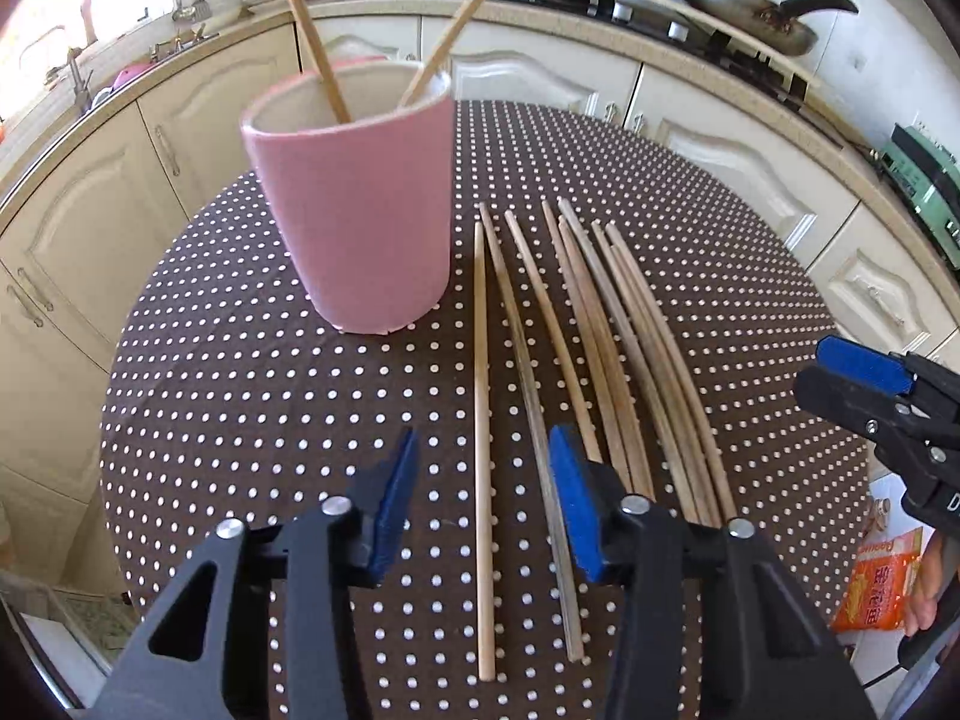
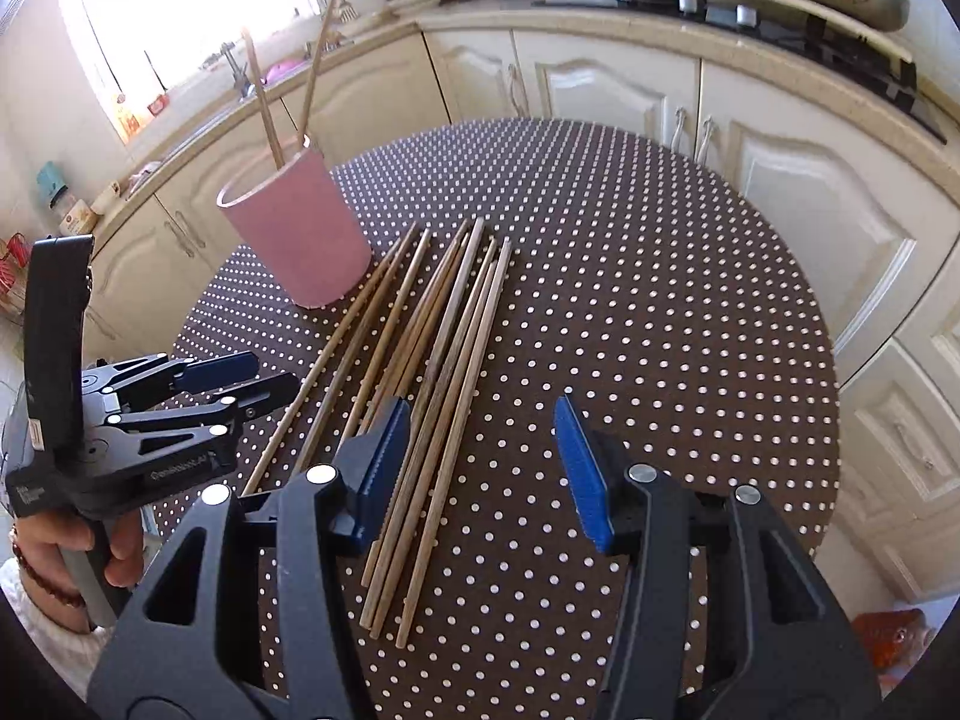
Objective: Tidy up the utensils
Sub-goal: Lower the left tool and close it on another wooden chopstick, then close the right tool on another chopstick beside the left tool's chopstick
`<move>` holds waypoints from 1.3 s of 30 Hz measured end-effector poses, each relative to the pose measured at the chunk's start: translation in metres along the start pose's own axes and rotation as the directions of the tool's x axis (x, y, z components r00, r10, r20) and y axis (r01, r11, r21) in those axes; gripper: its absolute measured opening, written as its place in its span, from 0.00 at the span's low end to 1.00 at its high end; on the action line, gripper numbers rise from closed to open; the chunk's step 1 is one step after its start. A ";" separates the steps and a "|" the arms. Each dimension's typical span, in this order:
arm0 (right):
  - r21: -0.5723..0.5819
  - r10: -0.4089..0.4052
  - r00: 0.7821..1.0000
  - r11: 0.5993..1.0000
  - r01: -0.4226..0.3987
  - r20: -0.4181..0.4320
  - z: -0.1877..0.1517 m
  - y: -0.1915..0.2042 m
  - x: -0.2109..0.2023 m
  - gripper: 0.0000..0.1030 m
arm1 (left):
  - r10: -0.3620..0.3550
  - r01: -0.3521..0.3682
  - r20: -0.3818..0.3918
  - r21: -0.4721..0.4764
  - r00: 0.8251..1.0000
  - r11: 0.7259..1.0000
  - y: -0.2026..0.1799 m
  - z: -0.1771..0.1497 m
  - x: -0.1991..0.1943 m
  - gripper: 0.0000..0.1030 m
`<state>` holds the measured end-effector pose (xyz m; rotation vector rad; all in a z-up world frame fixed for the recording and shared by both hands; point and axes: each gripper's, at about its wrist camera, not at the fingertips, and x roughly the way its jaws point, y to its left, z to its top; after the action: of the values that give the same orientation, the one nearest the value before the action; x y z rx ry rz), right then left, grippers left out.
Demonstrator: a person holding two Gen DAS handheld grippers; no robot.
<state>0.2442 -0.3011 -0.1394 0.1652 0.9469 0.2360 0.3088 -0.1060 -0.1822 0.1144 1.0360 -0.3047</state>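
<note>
Left gripper [image 1: 483, 498], bottom centre of its own view: jaws partly open, blue pads apart, two loose chopsticks lying in the gap below them, neither pad pressing on either. Holds nothing. Seems lined up to take one stick from the left edge of the row. Right gripper [image 2: 483, 462], bottom centre of its view: jaws about half open, empty, its left pad over the right-hand sticks of the bundle of chopsticks [image 2: 432, 360], whether touching I cannot tell. Chopsticks lie side by side, mid-frame, on the dotted tablecloth [image 2: 630, 300], tips toward the pink cup [image 1: 360, 222], which stands just beside them, upper left of centre. Two chopsticks already lean in the cup (likely the sorted ones), so most of the job remains. Each hand working its own end of the row keeps the two apart.
</note>
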 end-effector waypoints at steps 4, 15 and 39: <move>0.008 -0.009 0.998 1.000 0.010 -0.069 0.008 -0.002 0.019 0.49 | 0.008 -0.008 -0.029 0.003 1.000 1.000 0.000 0.006 0.015 0.23; -0.002 -0.030 0.978 1.000 0.030 -0.208 0.028 -0.001 0.063 0.34 | -0.026 0.024 -0.056 -0.029 0.998 0.999 0.008 0.012 0.042 0.06; -0.082 -0.122 0.949 0.991 0.102 -0.289 0.031 0.012 0.086 0.06 | -0.057 0.056 -0.094 -0.006 0.994 0.998 0.018 -0.023 0.020 0.06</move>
<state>0.3164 -0.2670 -0.1861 0.0142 1.2391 0.1895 0.3049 -0.0875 -0.2119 0.0977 1.1350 -0.3520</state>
